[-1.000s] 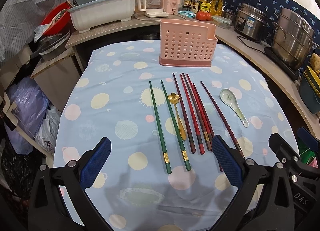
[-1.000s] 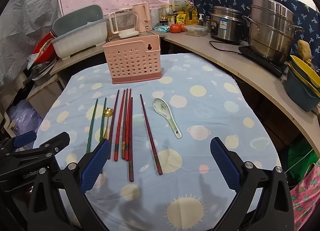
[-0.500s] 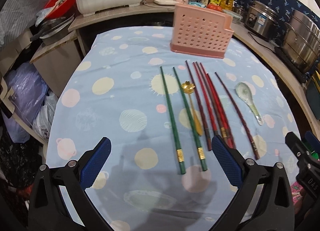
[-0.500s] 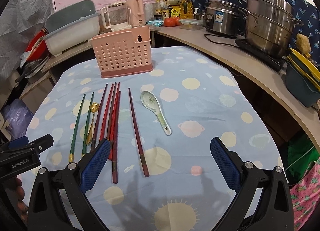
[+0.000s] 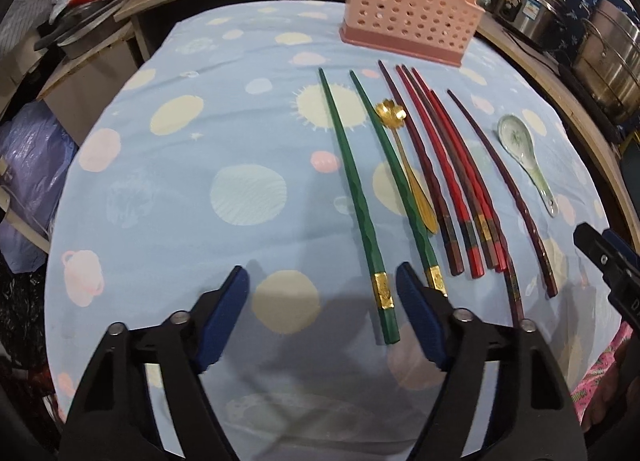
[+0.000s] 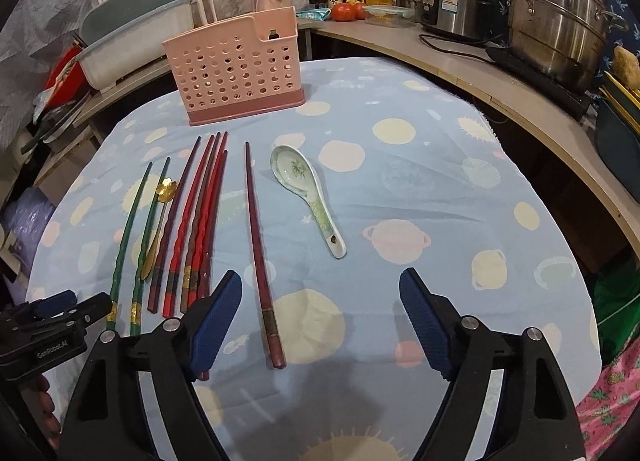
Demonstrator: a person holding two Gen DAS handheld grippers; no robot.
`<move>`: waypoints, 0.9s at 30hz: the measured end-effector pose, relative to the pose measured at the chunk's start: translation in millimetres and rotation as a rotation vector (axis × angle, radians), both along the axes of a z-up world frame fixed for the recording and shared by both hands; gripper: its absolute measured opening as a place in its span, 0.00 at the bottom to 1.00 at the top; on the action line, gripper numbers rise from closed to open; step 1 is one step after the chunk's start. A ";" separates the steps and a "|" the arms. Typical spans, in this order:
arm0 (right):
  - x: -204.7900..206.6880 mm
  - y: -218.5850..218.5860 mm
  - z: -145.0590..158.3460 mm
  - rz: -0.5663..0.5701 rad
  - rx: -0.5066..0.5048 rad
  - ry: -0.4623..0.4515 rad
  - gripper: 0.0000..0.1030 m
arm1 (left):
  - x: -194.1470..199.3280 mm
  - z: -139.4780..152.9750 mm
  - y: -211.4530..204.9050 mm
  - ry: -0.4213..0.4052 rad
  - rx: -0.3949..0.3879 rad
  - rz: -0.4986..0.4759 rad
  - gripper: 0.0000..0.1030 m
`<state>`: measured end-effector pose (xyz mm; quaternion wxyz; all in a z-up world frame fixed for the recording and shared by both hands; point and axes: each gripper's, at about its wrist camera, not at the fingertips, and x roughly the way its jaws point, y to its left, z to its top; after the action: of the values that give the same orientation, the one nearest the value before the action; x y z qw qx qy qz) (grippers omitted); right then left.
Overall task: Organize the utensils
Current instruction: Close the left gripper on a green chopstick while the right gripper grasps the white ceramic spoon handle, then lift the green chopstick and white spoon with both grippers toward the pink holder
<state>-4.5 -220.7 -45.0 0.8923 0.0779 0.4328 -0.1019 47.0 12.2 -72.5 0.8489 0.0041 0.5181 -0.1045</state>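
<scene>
— Left gripper [image 5: 322, 315], seen from its own wrist camera, is hovering low over the near end of the tablecloth [image 5: 180, 189] with its jaws spread wide and nothing between them. Its right-hand pad is sitting just beside the gold-banded end of the two green chopsticks [image 5: 360, 197], and one of those ends is lying inside the gap.

— So what is likely going wrong there?

— The green pair is lying apart, not touching. If the jaws are closing on only the nearer stick, the pair is getting split. The gold spoon [image 5: 408, 165] is lying against the second green stick, so a sideways nudge is risking dragging it along. The red chopsticks [image 5: 452, 173] are bunched and overlapping just beyond.

— And from the right wrist camera?

— Right gripper [image 6: 320, 317] is also standing open and empty. A lone dark red chopstick [image 6: 260, 253] is running up between its fingers, nearer the left pad. The ceramic spoon [image 6: 308, 197] is lying further out, clear of the jaws. The pink utensil holder [image 6: 236, 69] is standing upright at the far end of the table, with no utensil in it that is showing.

— The hazard there?

— A thin round stick on soft cloth is probably rolling or pivoting when pinched at one end. The left gripper is also working close by at the lower left, so the two are risking a bump.
</scene>
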 end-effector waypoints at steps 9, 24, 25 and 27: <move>8.8 -2.5 -14.8 0.004 0.035 0.049 0.51 | -8.7 1.2 -10.8 -0.011 0.004 -0.065 0.35; 52.1 -30.1 -28.2 -0.008 0.131 0.063 0.19 | 5.2 3.7 -6.2 0.017 -0.035 -0.071 0.07; 54.9 -30.8 -29.5 -0.007 0.137 0.065 0.18 | 6.5 2.9 -5.9 0.020 -0.034 -0.068 0.07; 60.3 -31.0 -32.2 0.000 0.146 0.069 0.14 | 8.1 2.1 -5.9 0.022 -0.032 -0.070 0.07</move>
<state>55.9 -251.6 -77.2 0.8689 0.1394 0.4693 -0.0725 55.0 6.4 -70.4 0.8390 0.0072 0.5251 -0.1424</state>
